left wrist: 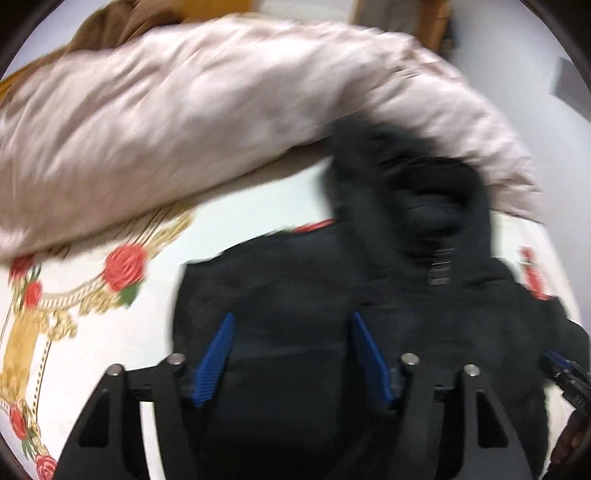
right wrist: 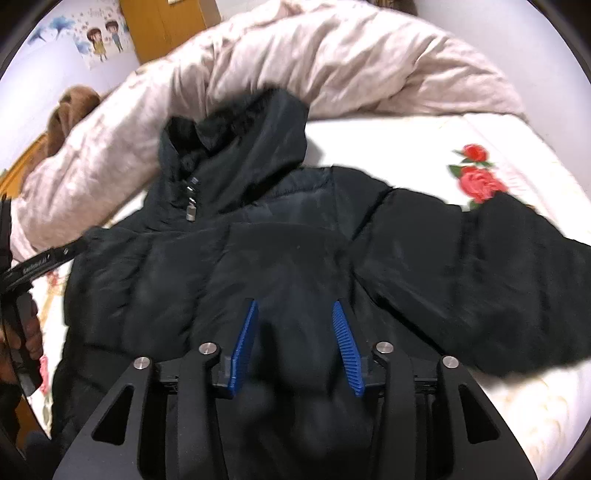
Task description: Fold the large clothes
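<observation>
A black hooded puffer jacket lies front up on the bed, hood toward the far side, zipper closed. Its right sleeve stretches out to the right. In the left wrist view the jacket fills the lower middle, blurred. My left gripper is open, blue pads apart, hovering over the jacket's body. My right gripper is open above the jacket's chest. Nothing is held in either. The left gripper also shows at the left edge of the right wrist view.
A crumpled pale pink duvet lies along the far side of the bed, behind the hood. The white sheet with red roses shows right of the jacket. A brown garment lies far left. A wooden door is behind.
</observation>
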Tool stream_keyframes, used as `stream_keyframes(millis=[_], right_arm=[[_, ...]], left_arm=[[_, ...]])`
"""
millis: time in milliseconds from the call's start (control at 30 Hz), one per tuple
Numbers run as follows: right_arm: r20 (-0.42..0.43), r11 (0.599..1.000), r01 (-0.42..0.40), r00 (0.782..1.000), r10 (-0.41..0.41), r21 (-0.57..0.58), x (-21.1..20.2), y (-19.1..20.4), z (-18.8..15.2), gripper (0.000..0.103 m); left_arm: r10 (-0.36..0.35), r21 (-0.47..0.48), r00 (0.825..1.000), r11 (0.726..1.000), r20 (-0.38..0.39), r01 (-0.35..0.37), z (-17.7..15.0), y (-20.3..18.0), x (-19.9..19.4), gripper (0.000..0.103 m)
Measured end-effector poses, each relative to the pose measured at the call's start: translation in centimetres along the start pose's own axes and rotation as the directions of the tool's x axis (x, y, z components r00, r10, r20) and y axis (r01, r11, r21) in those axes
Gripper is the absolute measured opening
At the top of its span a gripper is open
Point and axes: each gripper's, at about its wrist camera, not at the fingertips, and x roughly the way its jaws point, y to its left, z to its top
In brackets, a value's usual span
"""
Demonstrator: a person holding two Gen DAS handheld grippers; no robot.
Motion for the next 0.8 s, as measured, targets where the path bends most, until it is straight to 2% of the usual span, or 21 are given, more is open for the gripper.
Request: stream_keyframes(millis=[67, 133, 233, 333, 433, 500, 567, 667, 733, 800], right_arm=[[-0.067, 1.000, 0.009, 0.998, -0.008, 0.015, 3.4, -0.6, 0.0, 0.042], [-0.089, 1.000, -0.004, 0.996, 0.006, 0.024, 5.3, -1.3, -0.9, 0.042], [-0.065, 0.999, 0.027, 0.997, -0.028, -0.023, 5.6, -0.7, -1.5, 0.042], [-0.091, 0.999, 0.045, 0.995, -0.048, -0.030, 4.9, -0.4, -0.6, 0.042], [-0.009, 0.999, 0.025, 1.000, -0.025, -0.033, 2.1, -0.3, 1.1, 0.042], [0.020, 0.999, 0.018, 1.000, -0.017, -0.032, 1.4, -0.3, 2.2, 0.042], [0.010, 1.000, 0.013, 1.000, -0.012, -0.014, 2.4, -0.8, 3.3, 0.042], [-0.055, 1.000, 0.029, 0.998, -0.030, -0.009, 5.1, -1.5, 3.2, 0.042], [-0.085, 1.000, 0.024, 0.996, -0.025, -0.014, 6.9, -1.7, 2.7, 0.042], [-0.078, 0.999, 0.022, 0.997, -0.024, -0.028, 7.0, -1.7, 2.5, 0.042]], left_arm=[[0.013, -0.010, 1.000, 1.000, -0.022, -0.013, -0.9, 1.3, 1.6, 0.065], [0.019, 0.030, 1.000, 0.999, -0.013, -0.019, -2.1, 1.2, 2.1, 0.066], [0.046, 0.068, 0.999, 0.997, -0.007, -0.045, -3.0, 0.4, 3.0, 0.067], [0.040, 0.050, 0.999, 0.998, -0.023, -0.039, -2.2, 0.3, 1.8, 0.065], [0.000, 0.058, 0.999, 0.998, 0.033, -0.002, -1.0, 0.3, -0.5, 0.064], [0.009, 0.077, 0.997, 0.997, 0.075, -0.015, -0.2, 0.4, -1.5, 0.064], [0.037, 0.057, 0.997, 0.998, 0.065, -0.040, 0.4, 1.1, -0.5, 0.064], [0.042, 0.001, 0.999, 0.999, -0.002, -0.042, -0.2, 2.5, 2.6, 0.066], [0.044, 0.009, 0.999, 0.999, 0.000, -0.044, -0.7, 2.6, 3.5, 0.070], [0.053, 0.013, 0.999, 0.998, 0.006, -0.053, -0.9, 2.4, 3.6, 0.070]])
